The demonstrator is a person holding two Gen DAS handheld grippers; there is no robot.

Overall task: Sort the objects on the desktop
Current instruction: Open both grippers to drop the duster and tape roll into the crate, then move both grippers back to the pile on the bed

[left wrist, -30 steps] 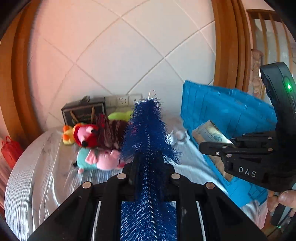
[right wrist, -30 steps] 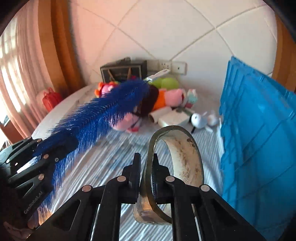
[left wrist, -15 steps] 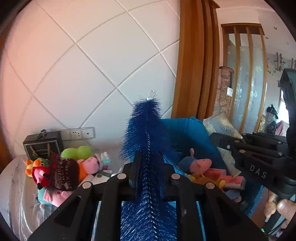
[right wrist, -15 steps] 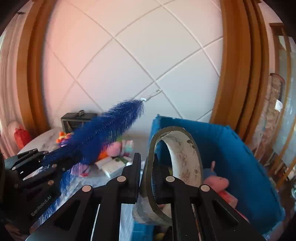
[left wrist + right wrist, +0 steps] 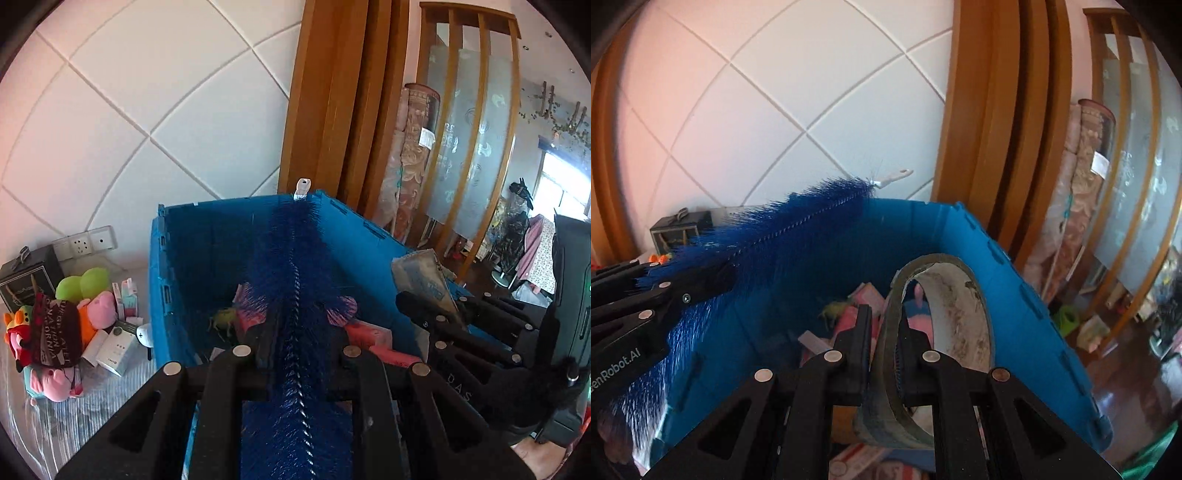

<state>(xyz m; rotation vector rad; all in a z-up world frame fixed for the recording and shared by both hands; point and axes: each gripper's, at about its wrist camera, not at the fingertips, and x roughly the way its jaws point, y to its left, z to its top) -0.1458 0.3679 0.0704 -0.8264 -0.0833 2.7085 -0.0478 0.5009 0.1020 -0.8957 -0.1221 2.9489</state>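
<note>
My left gripper (image 5: 295, 350) is shut on a long blue bristle brush (image 5: 295, 280), which points forward over the open blue crate (image 5: 166, 258). The brush also shows in the right wrist view (image 5: 775, 229), with the left gripper (image 5: 683, 291) at the left. My right gripper (image 5: 884, 325) is shut on a worn roll of tape (image 5: 945, 295), held above the crate's inside (image 5: 1015, 295). In the left wrist view the right gripper (image 5: 436, 317) is at the right with the tape roll (image 5: 421, 277). Pink plush toys (image 5: 857, 306) and boxes lie in the crate.
Left of the crate, plush toys (image 5: 55, 332), small white boxes (image 5: 114, 347) and a dark box (image 5: 26, 280) lie on the striped tablecloth (image 5: 92, 398). A tiled wall with sockets (image 5: 85, 243) stands behind. A wooden door frame (image 5: 332, 110) is to the right.
Both grippers have swung right from over the table to above the blue crate and tilted down, so the crate's inside now shows. Brush and tape roll stay gripped.
</note>
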